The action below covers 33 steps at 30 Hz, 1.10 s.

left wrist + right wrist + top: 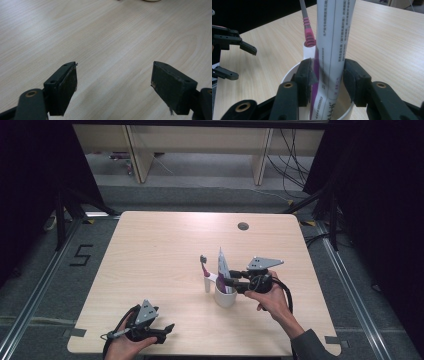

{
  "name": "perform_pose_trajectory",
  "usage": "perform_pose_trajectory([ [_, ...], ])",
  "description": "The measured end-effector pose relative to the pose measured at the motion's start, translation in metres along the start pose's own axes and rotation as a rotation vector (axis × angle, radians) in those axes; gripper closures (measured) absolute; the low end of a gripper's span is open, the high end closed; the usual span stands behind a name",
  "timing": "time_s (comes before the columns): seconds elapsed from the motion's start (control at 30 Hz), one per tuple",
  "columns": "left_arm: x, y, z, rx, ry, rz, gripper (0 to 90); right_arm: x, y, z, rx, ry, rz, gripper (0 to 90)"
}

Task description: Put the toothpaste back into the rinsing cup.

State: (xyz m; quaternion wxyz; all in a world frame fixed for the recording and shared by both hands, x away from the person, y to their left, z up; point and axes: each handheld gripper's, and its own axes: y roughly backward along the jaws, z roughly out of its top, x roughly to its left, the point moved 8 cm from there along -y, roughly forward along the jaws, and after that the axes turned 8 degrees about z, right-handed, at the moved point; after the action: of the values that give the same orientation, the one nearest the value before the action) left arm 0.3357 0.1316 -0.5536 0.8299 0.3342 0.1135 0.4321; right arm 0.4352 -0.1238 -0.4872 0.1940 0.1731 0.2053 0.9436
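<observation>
Right gripper sits over the white round cup, near the table's middle on the person's right side; its two black jaws flank the white-and-purple flat toothpaste tube that stands upright in the cup, crimped end up; left jaw appears to touch the tube's purple edge, right jaw lies against or just beside the white face; whether the pads press or merely bracket the tube I cannot tell.

Grey-and-pink toothbrush stands in a small white cylindrical holder just beside the cup, head up; apart from the tube, close behind it in the right gripper view.

Left gripper rests low at the near left edge of the pale wooden table; jaws wide apart, nothing between them, bare wood below.

Handling, by judgement: tube is light, soft-walled, glossy; it will dent and may slide if squeezed on the flat middle; stiffer hold likely near the crimp or across the narrow edges; grip moderate. Cup looks light and could tip or lift with the tube if the tube drags on its rim; withdraw straight up.
</observation>
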Motion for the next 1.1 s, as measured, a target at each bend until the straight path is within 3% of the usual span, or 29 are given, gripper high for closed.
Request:
perform_pose_trajectory([
  [0.07, 0.001, 0.0, 0.0, 0.004, -0.004, 0.007, 20.6, 0.0, 0.0, 0.001, -0.016, 0.011, 0.012, 58.8],
  [0.13, -0.001, 0.0, 0.0, 0.001, -0.003, -0.003, 20.6, -0.003, 0.002, 0.003, -0.026, 0.038, -0.014, 58.1],
  [0.17, 0.0, 0.0, 0.0, 0.002, -0.005, -0.001, 20.6, -0.001, 0.002, 0.001, -0.014, 0.015, 0.013, 57.8],
  [0.2, 0.0, 0.0, 0.0, -0.001, 0.001, 0.001, 20.6, -0.001, 0.003, 0.001, -0.017, 0.022, 0.009, 57.9],
  [0.23, 0.0, 0.0, 0.0, 0.002, -0.001, 0.005, 20.6, 0.001, 0.003, 0.001, -0.018, -0.004, 0.01, 58.0],
  [0.3, -0.001, 0.0, 0.0, 0.002, -0.003, -0.001, 20.6, -0.003, 0.005, 0.001, -0.018, 0.03, -0.006, 57.0],
  [0.4, 0.0, 0.0, 0.0, 0.001, 0.001, 0.004, 20.6, -0.002, 0.005, 0.002, -0.032, 0.04, 0.009, 57.1],
  [0.47, -0.001, 0.0, 0.0, -0.002, -0.001, -0.005, 20.6, -0.001, 0.006, 0.001, -0.021, 0.016, 0.003, 56.7],
  [0.53, 0.0, 0.0, 0.0, -0.002, -0.003, -0.002, 20.6, -0.003, 0.007, 0.001, -0.02, 0.044, -0.015, 56.3],
  [0.6, 0.0, 0.0, 0.0, 0.003, -0.002, -0.002, 20.6, 0.0, 0.008, -0.001, -0.011, 0.002, -0.007, 56.2],
  [0.7, 0.0, 0.0, 0.0, 0.0, -0.003, -0.003, 20.6, -0.002, 0.009, 0.001, -0.02, 0.042, -0.02, 55.8],
  [0.83, 0.0, 0.001, 0.0, 0.003, -0.003, -0.001, 20.6, 0.003, 0.01, 0.0, -0.021, -0.004, -0.002, 54.7],
  [0.9, 0.0, 0.0, 0.0, 0.003, -0.003, 0.001, 20.6, 0.002, 0.011, 0.002, -0.038, 0.02, -0.001, 54.1],
  [1.0, -0.001, 0.0, 0.0, 0.002, -0.002, 0.001, 20.6, 0.002, 0.014, 0.001, -0.032, 0.004, -0.009, 53.3],
  [1.1, 0.0, 0.0, -0.001, 0.004, -0.002, -0.001, 20.6, 0.0, 0.017, 0.002, -0.044, 0.02, -0.023, 52.8],
])
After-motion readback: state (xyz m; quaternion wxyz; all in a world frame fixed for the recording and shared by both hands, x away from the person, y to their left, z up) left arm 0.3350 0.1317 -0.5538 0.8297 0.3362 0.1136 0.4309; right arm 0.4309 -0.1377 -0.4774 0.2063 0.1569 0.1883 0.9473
